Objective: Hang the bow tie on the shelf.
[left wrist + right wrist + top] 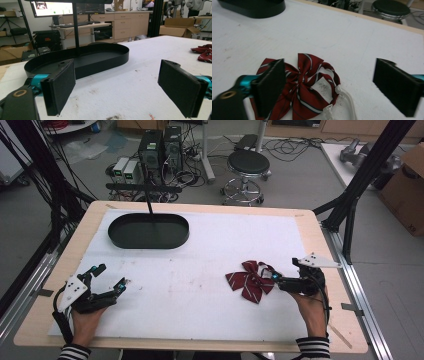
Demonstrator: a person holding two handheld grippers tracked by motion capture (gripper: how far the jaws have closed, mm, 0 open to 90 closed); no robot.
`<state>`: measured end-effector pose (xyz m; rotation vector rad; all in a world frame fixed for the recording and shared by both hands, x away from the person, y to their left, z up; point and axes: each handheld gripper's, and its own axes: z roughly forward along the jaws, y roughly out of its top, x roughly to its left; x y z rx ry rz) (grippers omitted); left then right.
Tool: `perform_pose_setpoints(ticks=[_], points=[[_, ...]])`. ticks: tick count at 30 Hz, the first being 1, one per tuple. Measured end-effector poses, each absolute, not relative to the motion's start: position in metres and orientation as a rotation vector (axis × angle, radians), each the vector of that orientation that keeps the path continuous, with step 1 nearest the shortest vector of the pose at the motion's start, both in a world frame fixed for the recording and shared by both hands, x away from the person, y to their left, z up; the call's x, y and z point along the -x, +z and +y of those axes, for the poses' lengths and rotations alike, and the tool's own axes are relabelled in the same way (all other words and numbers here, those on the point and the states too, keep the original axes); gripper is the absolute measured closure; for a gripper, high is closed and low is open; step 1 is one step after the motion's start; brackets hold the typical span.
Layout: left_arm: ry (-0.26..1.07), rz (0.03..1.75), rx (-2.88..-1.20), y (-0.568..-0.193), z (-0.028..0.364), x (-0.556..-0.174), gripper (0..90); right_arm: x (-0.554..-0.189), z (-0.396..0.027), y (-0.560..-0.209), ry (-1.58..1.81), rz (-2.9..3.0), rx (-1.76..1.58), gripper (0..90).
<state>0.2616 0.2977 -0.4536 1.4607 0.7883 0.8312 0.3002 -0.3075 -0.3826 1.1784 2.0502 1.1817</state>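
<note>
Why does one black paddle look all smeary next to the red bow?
In the right gripper view, the near jaw of the right gripper is blurred, while the bow tie stays fairly sharp. The left gripper view is crisp on the black tray. The high view is evenly lit but soft.

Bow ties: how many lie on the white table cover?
1. The red striped bow tie lies at the right of the table cover, just in front of the right gripper, far from the black tray. None seems hidden.
</note>
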Motion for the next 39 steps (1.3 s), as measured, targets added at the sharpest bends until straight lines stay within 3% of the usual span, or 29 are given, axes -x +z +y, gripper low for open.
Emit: perform_pose_setpoints(ticks=[10, 25, 39], points=[[0.827, 0.790, -1.455, -0.454, 0.298, -0.262, 15.0, -0.321, -0.315, -0.382, 1.026, 2.159, -1.256, 17.3], [0.827, 0.789, -1.456, -0.454, 0.298, -0.262, 15.0, -0.343, -0.319, -0.387, 0.796, 2.298, -1.288, 39.4], [0.827, 0.789, -1.455, -0.454, 0.298, -0.262, 15.0, -0.354, -0.318, -0.403, 0.591, 2.404, -1.326, 50.2]])
